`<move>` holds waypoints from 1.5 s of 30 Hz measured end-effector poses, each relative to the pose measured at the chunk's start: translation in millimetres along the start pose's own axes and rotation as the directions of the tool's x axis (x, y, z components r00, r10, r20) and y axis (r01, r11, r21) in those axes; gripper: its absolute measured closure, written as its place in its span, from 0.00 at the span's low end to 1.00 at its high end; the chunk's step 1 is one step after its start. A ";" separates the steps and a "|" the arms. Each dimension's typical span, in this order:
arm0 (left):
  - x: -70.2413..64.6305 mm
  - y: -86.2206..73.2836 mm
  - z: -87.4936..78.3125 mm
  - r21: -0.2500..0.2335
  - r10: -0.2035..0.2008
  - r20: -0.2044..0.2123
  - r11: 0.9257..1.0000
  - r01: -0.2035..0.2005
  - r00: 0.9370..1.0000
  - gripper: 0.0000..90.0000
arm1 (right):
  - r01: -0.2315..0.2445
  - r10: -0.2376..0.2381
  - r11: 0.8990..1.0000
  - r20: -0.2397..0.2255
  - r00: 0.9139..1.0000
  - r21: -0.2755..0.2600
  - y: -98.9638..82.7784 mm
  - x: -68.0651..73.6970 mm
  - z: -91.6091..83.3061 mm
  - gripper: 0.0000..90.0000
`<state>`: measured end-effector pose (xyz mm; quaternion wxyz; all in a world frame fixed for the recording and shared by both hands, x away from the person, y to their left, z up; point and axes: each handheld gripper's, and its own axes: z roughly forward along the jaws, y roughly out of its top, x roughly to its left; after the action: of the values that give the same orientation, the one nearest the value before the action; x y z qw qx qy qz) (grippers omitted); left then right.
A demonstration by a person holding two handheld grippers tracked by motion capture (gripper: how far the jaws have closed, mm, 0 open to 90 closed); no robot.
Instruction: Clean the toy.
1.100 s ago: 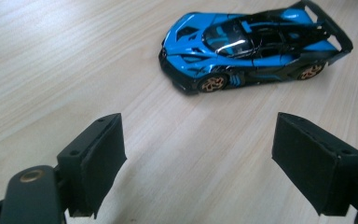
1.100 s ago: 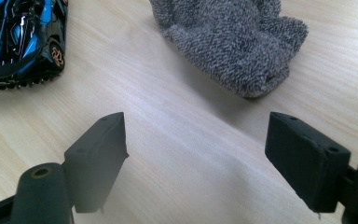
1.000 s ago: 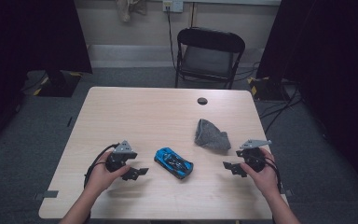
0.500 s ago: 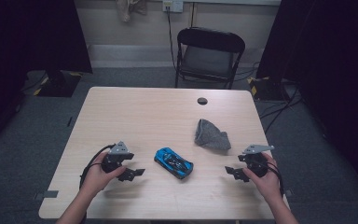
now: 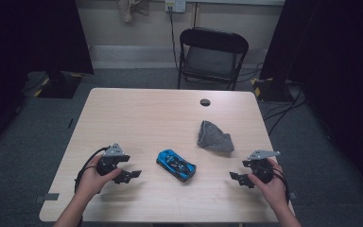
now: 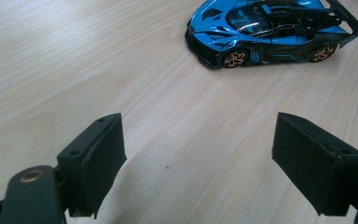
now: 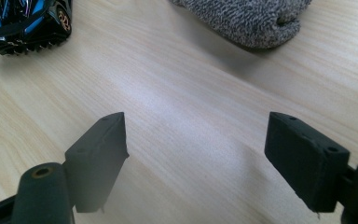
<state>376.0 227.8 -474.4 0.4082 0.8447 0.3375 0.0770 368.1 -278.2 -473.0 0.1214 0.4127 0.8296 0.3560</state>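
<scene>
Blue toy car (image 5: 176,164) standing on its wheels near the front middle of the table (image 5: 142,113), set at a slant with its nose toward the left side and slightly away. Resting free, touched by nothing, and lying between the two tools, so probably placed there to be within easy reach of either hand. Seen side-on in the left gripper view (image 6: 270,28), nose pointing left in that picture, well ahead of the jaw tips.

Just beyond the car, toward the right, a crumpled grey knit cloth (image 5: 214,137) (perhaps a sock or small hat; hard to tell), apart from the car and lying slack on the wood. Near edge of it visible at the top of the right gripper view (image 7: 251,21), with the car's rear corner (image 7: 25,23) at the upper left.

Left gripper (image 5: 131,175) held low over the table by the left hand (image 5: 94,177), jaws pointing toward the car and spread wide with only bare wood between them. Right gripper (image 5: 238,179) mirrored on the other side in the right hand (image 5: 272,184), jaws likewise spread wide and holding nothing, aimed inward toward car and cloth. Both poised low and level, likely a ready stance before a reach.

Farther out, a small dark round hole (image 5: 205,102) near the far edge of the table, and a black folding chair (image 5: 211,56) behind it.
</scene>
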 end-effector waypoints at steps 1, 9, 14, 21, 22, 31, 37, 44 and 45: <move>0.6 -0.4 -0.7 -0.001 0.001 -0.002 1.000 -0.001 1.000 0.19 | -0.001 0.001 1.000 0.001 1.000 0.000 -0.7 -0.2 -0.4 0.23; 3.9 -3.9 -3.2 -0.002 -0.006 -0.003 1.000 0.006 1.000 0.19 | -0.015 0.015 1.000 0.001 1.000 -0.011 -7.7 -1.9 -5.4 0.23; 6.6 -6.2 -4.6 0.003 -0.011 -0.003 1.000 0.011 1.000 0.19 | -0.022 0.022 1.000 0.003 1.000 -0.011 -12.7 -2.9 -7.5 0.23; 10.3 -8.9 -8.1 0.006 -0.014 -0.002 1.000 0.014 1.000 0.19 | -0.037 0.037 0.999 0.004 0.999 -0.017 -20.0 -4.6 -10.0 0.24; 10.5 -9.1 -8.8 0.004 -0.018 -0.007 1.000 0.018 1.000 0.19 | -0.038 0.038 0.999 0.002 0.999 -0.018 -20.7 -4.9 -10.2 0.23; 14.8 -11.8 -13.5 -0.002 -0.023 -0.018 1.000 0.023 1.000 0.19 | -0.042 0.042 0.999 -0.002 0.999 -0.014 -24.3 -4.8 -11.7 0.24; 17.9 -14.4 -16.2 -0.007 -0.025 -0.025 1.000 0.025 0.999 0.19 | -0.041 0.041 0.999 -0.002 0.999 -0.012 -25.9 -5.5 -13.6 0.24; 21.1 -17.4 -17.6 -0.006 -0.028 -0.028 1.000 0.028 0.999 0.19 | -0.041 0.041 0.999 -0.001 0.999 -0.005 -31.0 -6.6 -17.0 0.24; 21.8 -17.8 -17.9 -0.004 -0.027 -0.032 1.000 0.027 0.999 0.19 | -0.041 0.041 0.999 0.000 0.999 -0.003 -31.6 -6.7 -17.6 0.24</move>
<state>376.4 260.8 -479.1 0.4053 0.8380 0.3552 0.0855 344.8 -304.8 -482.8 0.1150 0.4292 0.8204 0.3598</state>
